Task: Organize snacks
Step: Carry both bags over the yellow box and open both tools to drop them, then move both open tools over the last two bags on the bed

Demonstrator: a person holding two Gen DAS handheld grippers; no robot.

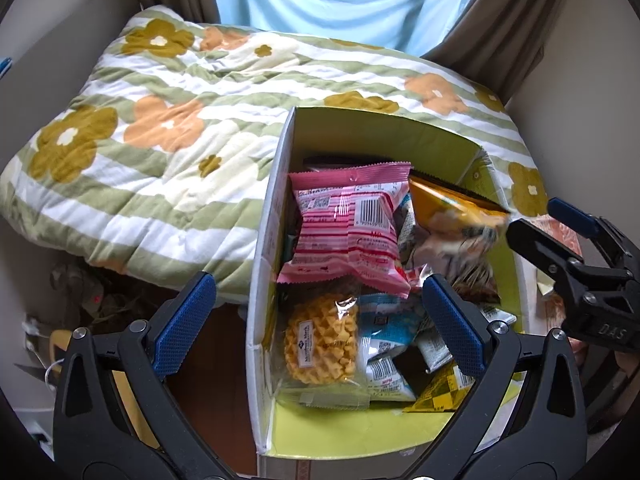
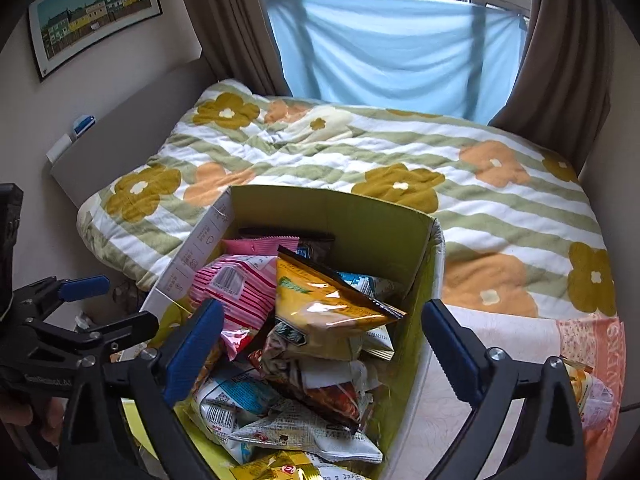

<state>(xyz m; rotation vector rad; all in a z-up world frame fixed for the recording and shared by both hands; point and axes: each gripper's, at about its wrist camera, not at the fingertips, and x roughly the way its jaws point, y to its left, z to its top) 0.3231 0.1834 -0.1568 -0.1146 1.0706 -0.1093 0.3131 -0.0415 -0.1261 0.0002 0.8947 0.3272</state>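
Left wrist view. Left gripper [image 1: 316, 320] spread wide over the near end of the cardboard box [image 1: 264, 280], nothing between its blue pads [image 1: 184, 324]; released. Box sits at 5 o'clock in the frame, on the edge of a bed with a floral quilt [image 1: 160, 120]. Snacks lie heaped inside: pink packet [image 1: 348, 228] at centre, yellow waffle-cracker bag [image 1: 320, 344] at 6 o'clock of it, orange bag [image 1: 452, 204] at 3 o'clock. Loose piling suggests packets are dropped in, not stacked. Right gripper [image 1: 532, 220] enters from 3 o'clock, fingers apart, at the orange bag's blurred edge; contact unclear.

Right wrist view. Right gripper [image 2: 324, 344] open and empty, straddling the box's right wall; orange bag [image 2: 328, 300] rests atop the pile between its fingers, not pinched. Probably just let go there. Left gripper [image 2: 104, 304] at 9 o'clock, jaws parted.

Room: bedroom; brown curtains [image 2: 224, 20] frame a window at 12 o'clock, a light blue cloth [image 2: 392, 48] across its lower part; framed print [image 2: 92, 12] at 10 o'clock. More packets [image 2: 588, 392] wait at 4 o'clock on a peach cloth.
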